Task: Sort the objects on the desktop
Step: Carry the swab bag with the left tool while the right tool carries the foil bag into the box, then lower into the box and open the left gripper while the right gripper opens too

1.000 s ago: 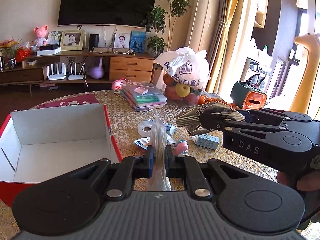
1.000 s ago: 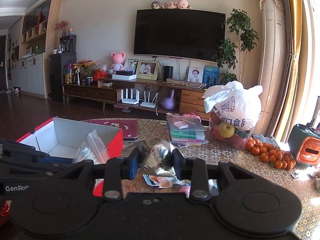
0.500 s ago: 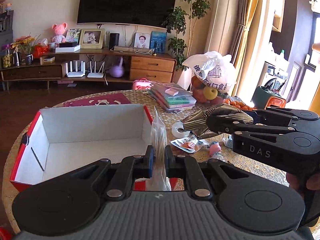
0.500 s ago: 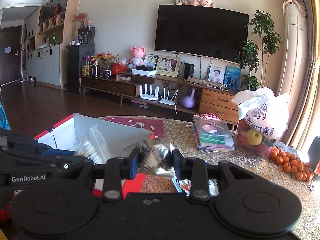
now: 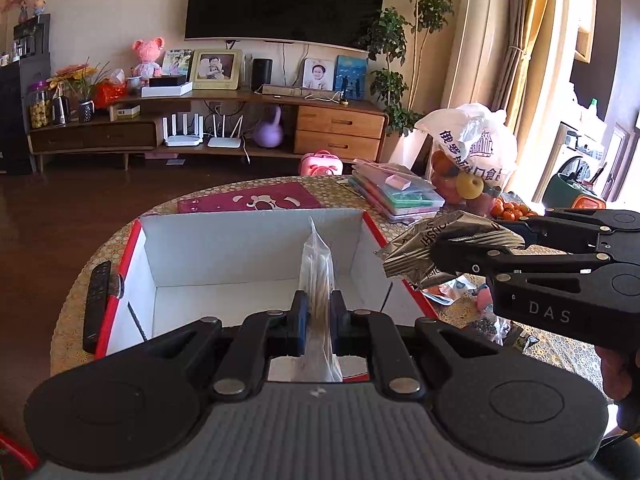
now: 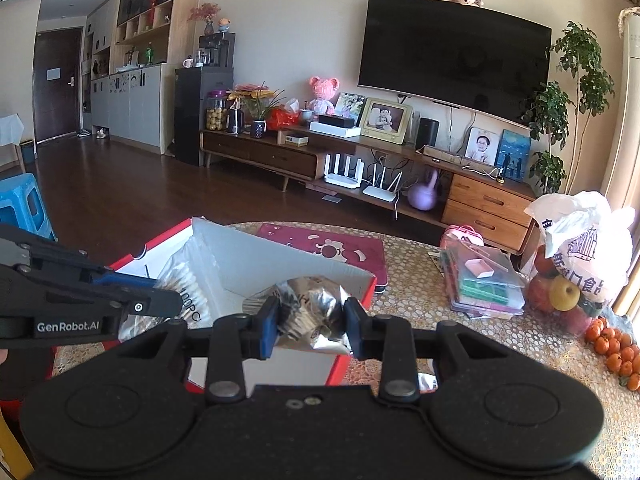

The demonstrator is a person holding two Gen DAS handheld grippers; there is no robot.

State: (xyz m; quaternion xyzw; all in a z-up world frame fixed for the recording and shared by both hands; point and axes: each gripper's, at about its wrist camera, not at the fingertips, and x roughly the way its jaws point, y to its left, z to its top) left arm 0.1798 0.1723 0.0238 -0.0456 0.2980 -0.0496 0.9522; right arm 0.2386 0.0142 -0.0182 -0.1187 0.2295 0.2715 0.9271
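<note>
A red box with a white inside (image 5: 224,256) (image 6: 240,256) stands open on the table. My left gripper (image 5: 318,318) (image 6: 168,304) is shut on a clear bag of cotton swabs (image 5: 318,276) (image 6: 186,284), held upright over the box's near side. My right gripper (image 6: 310,324) (image 5: 436,256) is shut on a crumpled silver foil wrapper (image 6: 308,308) (image 5: 440,246), which hangs at the box's right rim. A hand (image 5: 618,368) holds the right gripper.
A black remote (image 5: 96,306) lies left of the box. Loose packets and a pink item (image 5: 460,292) lie right of it. Behind are a magenta mat (image 5: 248,202), a stack of plastic folders (image 5: 396,196), a fruit bag (image 5: 472,156) and tangerines (image 6: 612,344).
Both grippers have swung left with their loads, from over the loose clutter to the box. The swab bag now stands over the box and the foil wrapper at its right rim.
</note>
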